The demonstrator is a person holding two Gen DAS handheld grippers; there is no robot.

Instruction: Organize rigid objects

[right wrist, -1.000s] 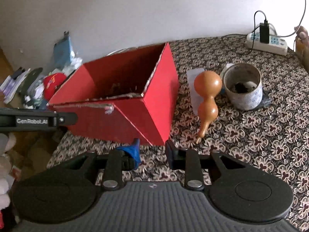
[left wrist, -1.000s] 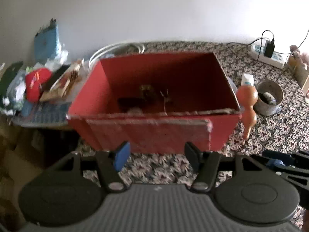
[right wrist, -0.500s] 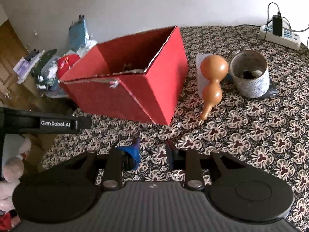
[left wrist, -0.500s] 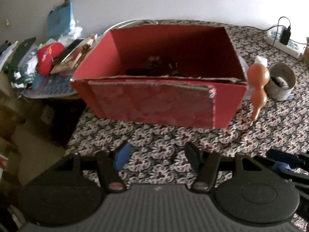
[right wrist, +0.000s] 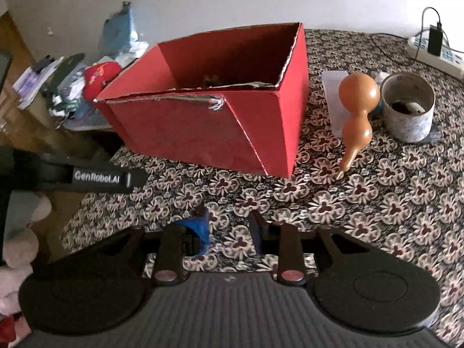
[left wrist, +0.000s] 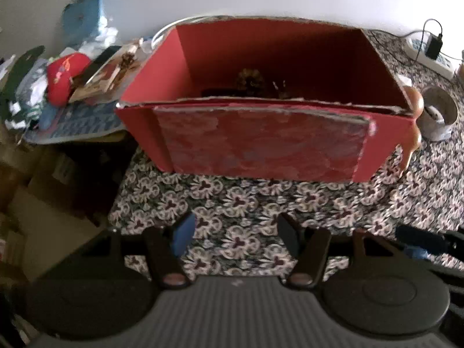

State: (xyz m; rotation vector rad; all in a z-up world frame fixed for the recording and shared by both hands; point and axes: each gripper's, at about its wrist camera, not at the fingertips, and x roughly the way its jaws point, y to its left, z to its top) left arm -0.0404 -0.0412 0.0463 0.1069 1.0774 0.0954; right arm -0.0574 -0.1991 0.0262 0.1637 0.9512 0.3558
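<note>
Your left gripper has its jaws spread wide with nothing between them, only the flowered cloth of the worktop below. Your right gripper has its jaws opening, a narrower gap, also bare of any object. Each gripper carries one blue pad on its left finger and one dark pad on its right.

Take the one red box as the landmark. It stands open-topped on the worktop, ahead of both grippers and apart from them. In the left wrist view its long torn-edged front wall faces you; in the right wrist view you see one corner of it. Inside, at the bottom, lie a few dark small things, too dim to count or name.

Just right of the box lies one orange gourd, bulb end away from you, thin stem toward you; whether it touches the box wall you cannot tell. Right of the gourd stands one round cup with something dark and white in it. Behind the gourd lies one pale flat case. Far right of the box, at the back, sits one white power strip with one black plug in it.

Left of the box, off the worktop, is a heap of clutter, including one red item.
</note>
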